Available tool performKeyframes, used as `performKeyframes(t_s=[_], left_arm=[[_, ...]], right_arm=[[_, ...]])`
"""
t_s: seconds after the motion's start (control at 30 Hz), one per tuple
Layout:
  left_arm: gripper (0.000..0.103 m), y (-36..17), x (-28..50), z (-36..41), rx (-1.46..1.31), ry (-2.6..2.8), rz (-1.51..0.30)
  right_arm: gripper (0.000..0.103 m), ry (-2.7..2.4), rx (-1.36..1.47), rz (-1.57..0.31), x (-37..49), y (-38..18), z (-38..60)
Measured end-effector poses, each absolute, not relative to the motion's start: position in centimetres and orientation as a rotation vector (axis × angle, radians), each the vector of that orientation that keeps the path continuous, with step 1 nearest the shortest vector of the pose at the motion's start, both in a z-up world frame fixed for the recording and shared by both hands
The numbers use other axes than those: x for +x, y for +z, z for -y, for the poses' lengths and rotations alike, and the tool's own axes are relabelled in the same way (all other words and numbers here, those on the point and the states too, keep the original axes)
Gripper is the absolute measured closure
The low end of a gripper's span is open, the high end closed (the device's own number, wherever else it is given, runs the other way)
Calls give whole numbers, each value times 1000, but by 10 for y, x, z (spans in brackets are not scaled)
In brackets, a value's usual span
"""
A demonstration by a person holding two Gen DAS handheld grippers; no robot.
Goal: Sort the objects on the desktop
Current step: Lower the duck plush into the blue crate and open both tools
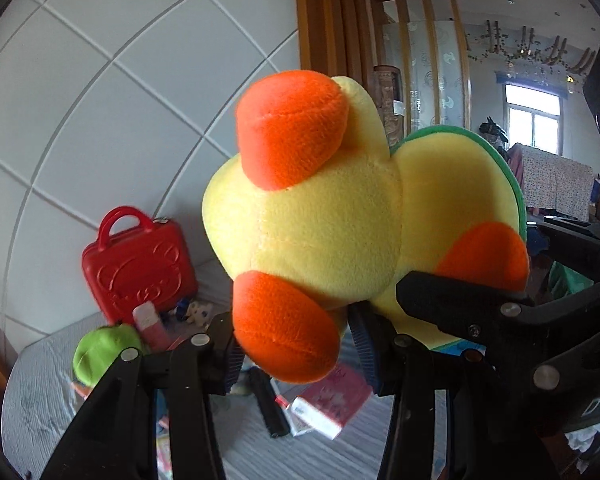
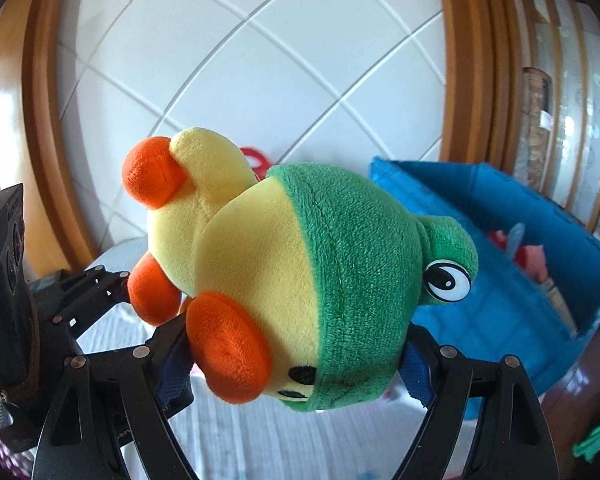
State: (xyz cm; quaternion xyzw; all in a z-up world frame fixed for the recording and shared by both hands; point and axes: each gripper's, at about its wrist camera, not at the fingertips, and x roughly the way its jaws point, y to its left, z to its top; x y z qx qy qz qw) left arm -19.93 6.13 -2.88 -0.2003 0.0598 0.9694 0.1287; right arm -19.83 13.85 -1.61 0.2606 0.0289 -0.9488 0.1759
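Gripping plush toy (image 2: 300, 280): left tool (image 1: 296, 344) narrow, right tool (image 2: 296, 364) wide.

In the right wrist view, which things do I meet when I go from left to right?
Other hand-held gripper → plush toy, held up off the table → blue fabric bin → wooden door frame.

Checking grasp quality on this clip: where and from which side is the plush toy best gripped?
Grip the plush toy across its round head, as the right gripper does from below: the green hood is wide and firm enough to fill the pads. The left gripper pinches only an orange foot, a small soft lobe likelier to slip.
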Motion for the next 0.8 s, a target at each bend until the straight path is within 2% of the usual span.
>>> performKeyframes(t_s=[0.23,0.43,0.73,0.8], left_arm=[[57,10,-273,-215,-543,2760,-247],[57,13,-327,-308,-628,2712,-295],[57,2,-360,-374,-724,2639,-338],[53,2,-361,-382,-740,2626,-323]], right_arm=[[18,-2770,658,-54,-256,21,-288],[17,-2832,682,-19,-294,26,-390],[13,-2877,734,111,-338,8,-483],[11,-2891,736,131,-341,7,-493]])
